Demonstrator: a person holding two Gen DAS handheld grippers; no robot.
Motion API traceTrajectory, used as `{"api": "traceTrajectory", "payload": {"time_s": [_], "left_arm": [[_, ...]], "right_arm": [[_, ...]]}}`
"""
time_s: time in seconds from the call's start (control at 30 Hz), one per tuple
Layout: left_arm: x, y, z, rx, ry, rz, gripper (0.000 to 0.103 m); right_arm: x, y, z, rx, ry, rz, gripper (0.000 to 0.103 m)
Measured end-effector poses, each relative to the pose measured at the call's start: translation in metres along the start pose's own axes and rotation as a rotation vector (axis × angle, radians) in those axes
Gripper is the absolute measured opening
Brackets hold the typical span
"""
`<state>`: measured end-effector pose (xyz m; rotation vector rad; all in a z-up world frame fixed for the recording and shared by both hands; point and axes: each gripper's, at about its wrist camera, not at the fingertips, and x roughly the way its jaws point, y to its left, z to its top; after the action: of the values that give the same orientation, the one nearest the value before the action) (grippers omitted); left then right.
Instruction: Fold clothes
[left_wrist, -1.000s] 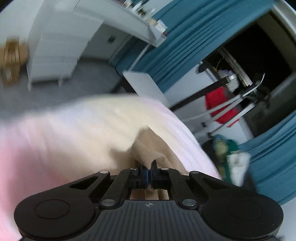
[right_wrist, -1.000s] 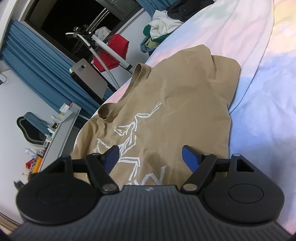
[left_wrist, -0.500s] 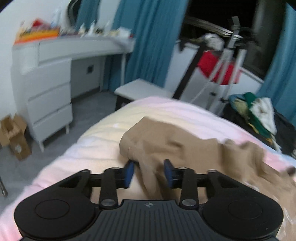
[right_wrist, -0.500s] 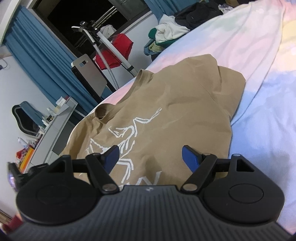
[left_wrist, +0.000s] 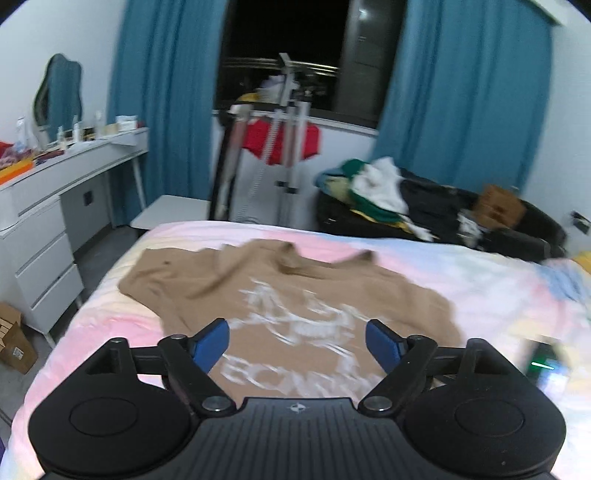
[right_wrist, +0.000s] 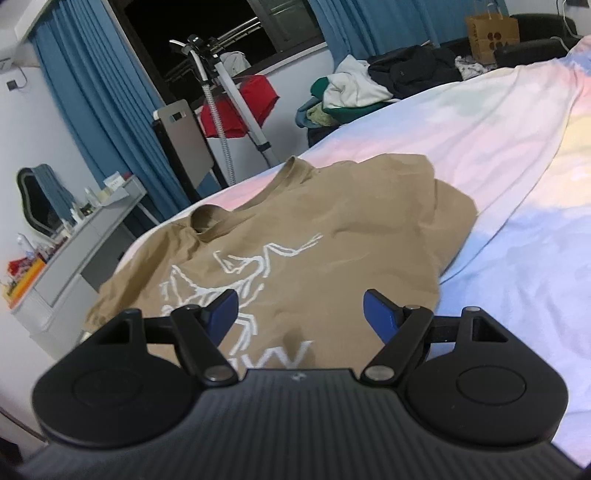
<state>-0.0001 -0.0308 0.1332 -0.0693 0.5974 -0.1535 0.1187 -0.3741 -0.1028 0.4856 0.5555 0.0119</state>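
A tan T-shirt (left_wrist: 280, 295) with a white printed logo lies spread face up on the pastel bedsheet (left_wrist: 491, 295), collar toward the far edge. It also shows in the right wrist view (right_wrist: 317, 236), its right sleeve folded in. My left gripper (left_wrist: 297, 341) is open and empty, above the shirt's lower part. My right gripper (right_wrist: 301, 310) is open and empty, also just above the shirt's lower part. Neither touches the cloth.
A pile of clothes (left_wrist: 388, 192) lies on a dark sofa beyond the bed. A garment steamer stand (left_wrist: 288, 140) with a red garment stands by the window. A grey desk with drawers (left_wrist: 48, 221) is at the left. A cardboard box (left_wrist: 14, 343) is on the floor.
My left gripper let go of the shirt's sleeve, opened wide and swung back to face the whole shirt. The left sleeve now lies spread out. My right gripper stayed open and tilted slightly.
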Motion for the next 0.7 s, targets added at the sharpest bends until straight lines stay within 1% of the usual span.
{"api": "traceTrajectory", "payload": {"time_s": [0.1, 0.13, 0.27, 0.4, 0.53, 0.7], "left_arm": [[-0.051, -0.034, 0.0, 0.007, 0.004, -0.036, 0.091], [-0.064, -0.042, 0.0, 0.01, 0.002, -0.046, 0.093], [-0.112, -0.071, 0.002, 0.021, 0.005, -0.093, 0.098], [-0.129, -0.084, -0.001, 0.046, 0.006, -0.134, 0.099], [-0.12, -0.083, -0.002, 0.024, 0.039, -0.131, 0.099], [-0.116, -0.087, -0.006, 0.043, 0.016, -0.134, 0.099]], "right_arm": [[0.0, -0.007, 0.004, 0.008, -0.006, -0.03, 0.078], [0.0, -0.009, 0.005, 0.016, -0.008, -0.038, 0.078], [-0.001, -0.022, 0.011, 0.058, -0.018, -0.061, 0.078], [-0.004, -0.034, 0.017, 0.111, -0.031, -0.069, 0.078], [-0.005, -0.043, 0.018, 0.148, -0.03, -0.067, 0.078], [-0.007, -0.045, 0.02, 0.164, -0.04, -0.062, 0.078]]}}
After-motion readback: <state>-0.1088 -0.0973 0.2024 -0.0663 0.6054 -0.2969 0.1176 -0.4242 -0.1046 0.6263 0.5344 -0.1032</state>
